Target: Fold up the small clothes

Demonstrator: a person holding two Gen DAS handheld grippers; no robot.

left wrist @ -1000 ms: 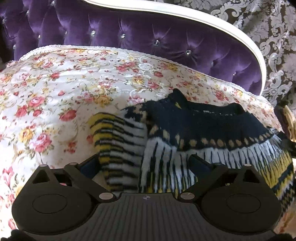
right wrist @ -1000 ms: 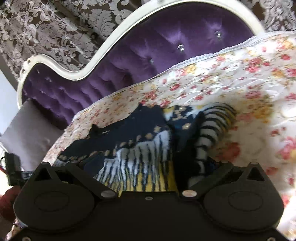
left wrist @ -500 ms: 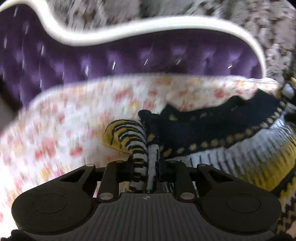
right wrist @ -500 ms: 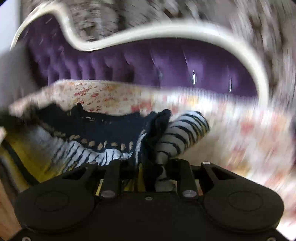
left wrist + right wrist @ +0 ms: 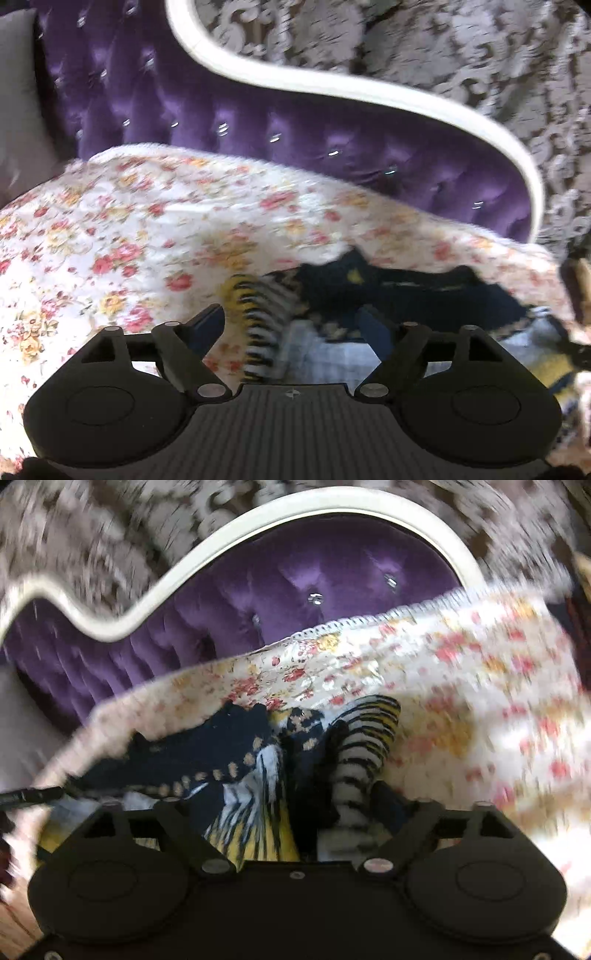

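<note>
A small knitted sweater [image 5: 406, 295], navy with white, yellow and black stripes, lies on the floral bedspread [image 5: 147, 229]. Its striped sleeve [image 5: 255, 321] is folded in over the body. My left gripper [image 5: 291, 328] is open, its fingers either side of the sleeve and the sweater's edge. In the right wrist view the sweater [image 5: 221, 753] and the striped sleeve [image 5: 365, 749] lie just ahead. My right gripper [image 5: 273, 812] is open above the sweater, holding nothing. Both views are motion-blurred.
A purple tufted headboard [image 5: 258, 129] with a white curved frame [image 5: 332, 85] rises behind the bed, also in the right wrist view [image 5: 295, 583]. Patterned wallpaper [image 5: 443, 44] is behind it. A grey pillow [image 5: 18, 110] is at far left.
Both grippers were shut on the sleeve and sweater edge half a second ago; now both have opened and let go. The sleeve lies folded over the body. Both cameras have swung.
</note>
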